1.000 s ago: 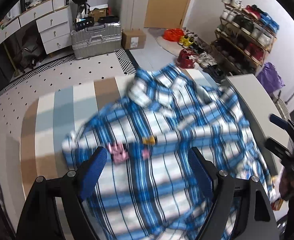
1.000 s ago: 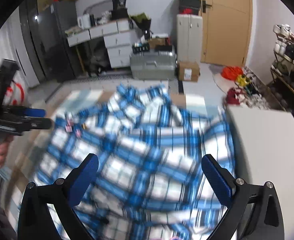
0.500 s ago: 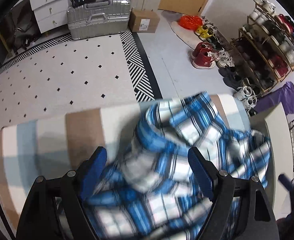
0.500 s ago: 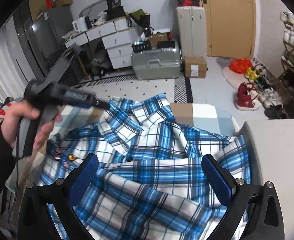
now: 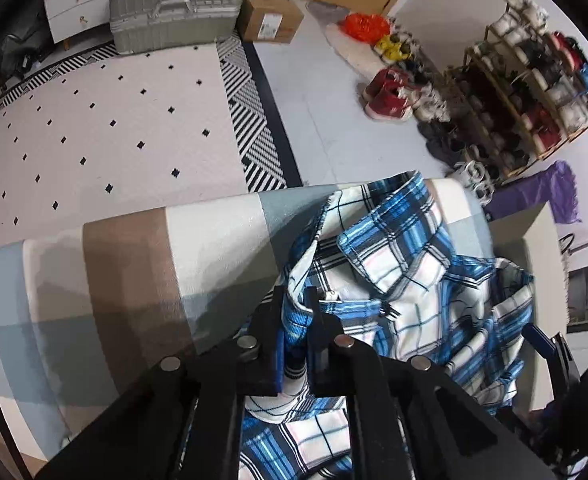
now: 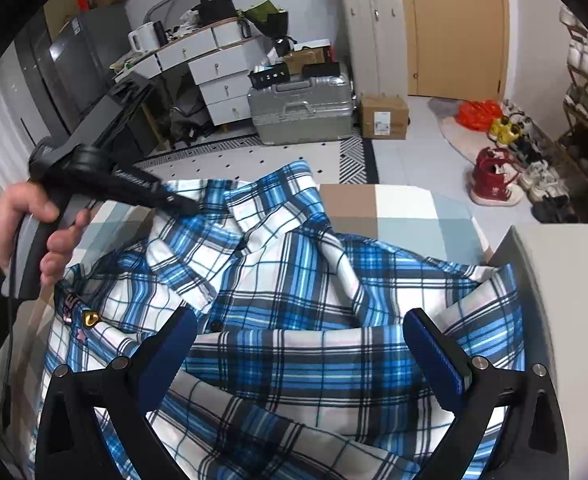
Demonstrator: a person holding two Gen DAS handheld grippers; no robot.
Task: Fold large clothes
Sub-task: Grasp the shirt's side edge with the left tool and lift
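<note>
Shirt (image 6: pixel 278 300), blue and white plaid, is lying rumpled across the striped table cover (image 5: pixel 134 264), collar toward the far edge. We are seeing the left gripper (image 5: pixel 294 300) clamping a fold of cloth beside the collar, jaws pressing it tight (fabric is bunching up between them). We are watching the right gripper (image 6: pixel 300 344) hovering over the shirt's lower half with jaws spread wide, nothing between the pads. A hand (image 6: pixel 26 228) is holding the left tool's handle at the shirt's left edge. A white cabinet (image 6: pixel 554 272) is standing just beside the table on the right.
</note>
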